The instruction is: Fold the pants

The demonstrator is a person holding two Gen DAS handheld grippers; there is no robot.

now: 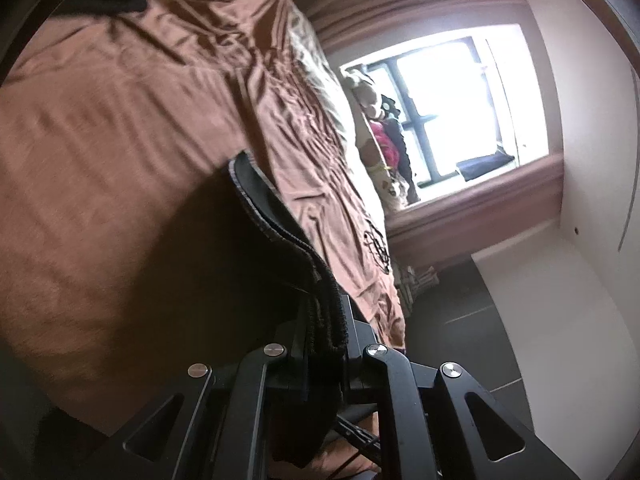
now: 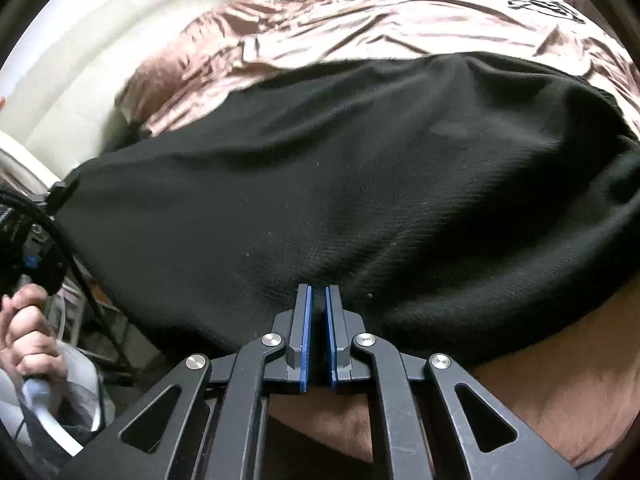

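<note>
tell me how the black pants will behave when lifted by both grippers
The black pants probably flop: they drape and sag between the right gripper and left gripper. The knit looks grippy against the satiny bedspread, likely dragging little.

Colours and patterns, bed scene

Pants (image 2: pixel 340 184): plain black knit, fine ribbed texture. Bedspread (image 1: pixel 120 120): satiny brown-pink, with a black line motif near one edge. Right gripper (image 2: pixel 319 300): black frame, blue pads, silver rivets. Left gripper (image 1: pixel 324 320): black, silver rivets. Wall (image 1: pixel 580 160): white. Floor (image 1: pixel 460 312): dark tiles
</note>
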